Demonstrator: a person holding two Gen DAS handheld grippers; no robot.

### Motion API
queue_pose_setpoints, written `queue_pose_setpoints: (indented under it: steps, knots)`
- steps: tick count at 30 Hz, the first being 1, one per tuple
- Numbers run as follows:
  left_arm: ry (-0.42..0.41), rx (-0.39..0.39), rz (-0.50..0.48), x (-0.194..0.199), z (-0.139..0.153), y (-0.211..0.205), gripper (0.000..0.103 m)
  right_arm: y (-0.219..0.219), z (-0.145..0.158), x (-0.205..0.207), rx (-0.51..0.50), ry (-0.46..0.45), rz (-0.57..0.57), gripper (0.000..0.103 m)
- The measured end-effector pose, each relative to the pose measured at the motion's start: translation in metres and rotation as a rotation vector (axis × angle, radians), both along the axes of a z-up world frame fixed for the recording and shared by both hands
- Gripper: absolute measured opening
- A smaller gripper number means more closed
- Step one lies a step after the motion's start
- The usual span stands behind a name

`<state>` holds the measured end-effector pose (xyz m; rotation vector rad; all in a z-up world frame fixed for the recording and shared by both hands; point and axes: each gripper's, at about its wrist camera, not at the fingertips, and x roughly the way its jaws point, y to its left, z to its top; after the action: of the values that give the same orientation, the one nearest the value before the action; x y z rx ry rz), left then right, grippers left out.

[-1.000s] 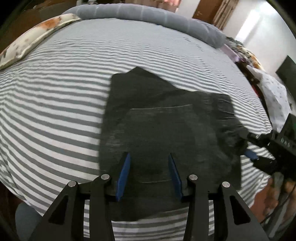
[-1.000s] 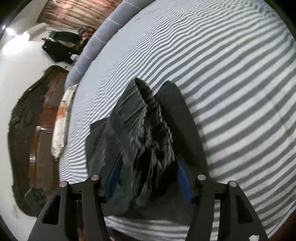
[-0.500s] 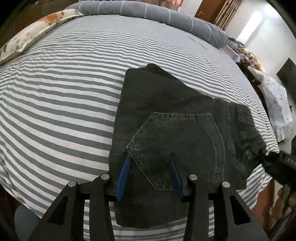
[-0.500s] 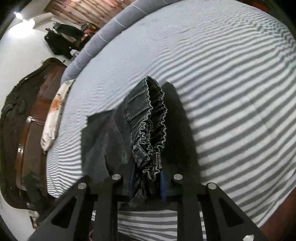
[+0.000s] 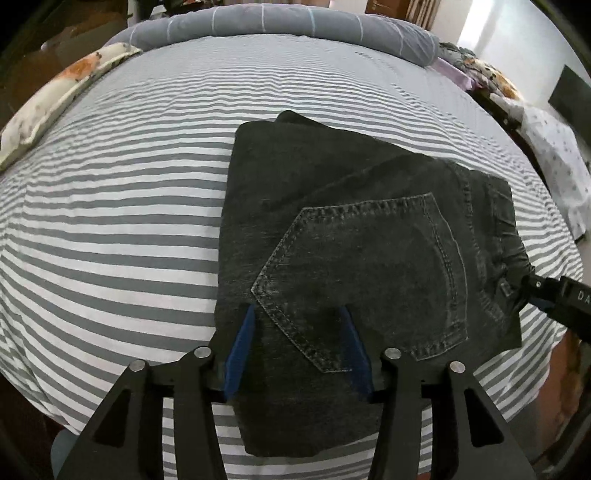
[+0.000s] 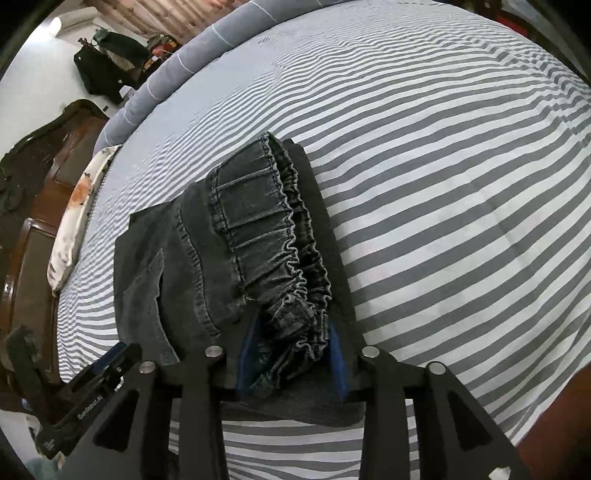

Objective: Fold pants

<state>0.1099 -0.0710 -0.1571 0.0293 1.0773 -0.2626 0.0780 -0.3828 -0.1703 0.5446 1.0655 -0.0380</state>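
Observation:
Black jeans (image 5: 369, 229) lie folded on the striped bed sheet (image 5: 110, 221), back pocket (image 5: 369, 273) facing up. My left gripper (image 5: 300, 332) hovers over the pocket's lower corner. Its jaws are opening, and the denim lies flat beneath them, not pinched. In the right wrist view the gathered elastic waistband (image 6: 280, 236) runs back into my right gripper (image 6: 293, 350). Those jaws are opening too, while the bunched waistband still fills the gap and touches both blue pads (image 6: 248, 354). That right gripper (image 5: 524, 286) also shows at the jeans' right edge.
A floral pillow (image 5: 66, 96) lies at the far left and a grey bolster (image 5: 295, 18) along the head of the bed. A dark wooden headboard (image 6: 37, 206) stands beyond. Bedding and clothes (image 5: 546, 147) pile up to the right. The mattress edge runs just below both grippers.
The jeans' upper part came down flat, and the back pocket now shows. My right gripper pinched the waistband tight, then widened. The left jaws spread a little and rolled slightly.

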Motion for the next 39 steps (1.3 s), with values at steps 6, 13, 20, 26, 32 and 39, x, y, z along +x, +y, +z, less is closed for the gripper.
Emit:
queue_pose_setpoints:
  steps: [6, 13, 20, 26, 32, 39]
  knots:
    - [-0.008, 0.038, -0.018, 0.000, -0.002, -0.006, 0.051, -0.003, -0.004, -0.002, -0.002, 0.004, 0.000, 0.034]
    - [-0.016, 0.068, -0.036, -0.006, 0.001, -0.009, 0.051, -0.003, 0.010, -0.006, -0.073, 0.012, 0.001, 0.048]
    - [-0.033, 0.065, -0.048, -0.013, -0.002, -0.008, 0.051, 0.007, 0.063, 0.010, -0.197, -0.113, 0.061, 0.048]
    - [-0.024, 0.013, -0.019, -0.007, 0.009, -0.001, 0.052, 0.034, 0.073, 0.053, -0.268, -0.130, 0.165, 0.047]
    - [-0.089, -0.013, 0.003, 0.030, 0.036, -0.001, 0.052, 0.044, 0.060, 0.076, -0.288, -0.089, 0.197, 0.046]
    - [-0.055, 0.002, -0.010, 0.103, 0.022, -0.023, 0.051, 0.046, 0.038, 0.088, -0.355, -0.032, 0.234, 0.046]
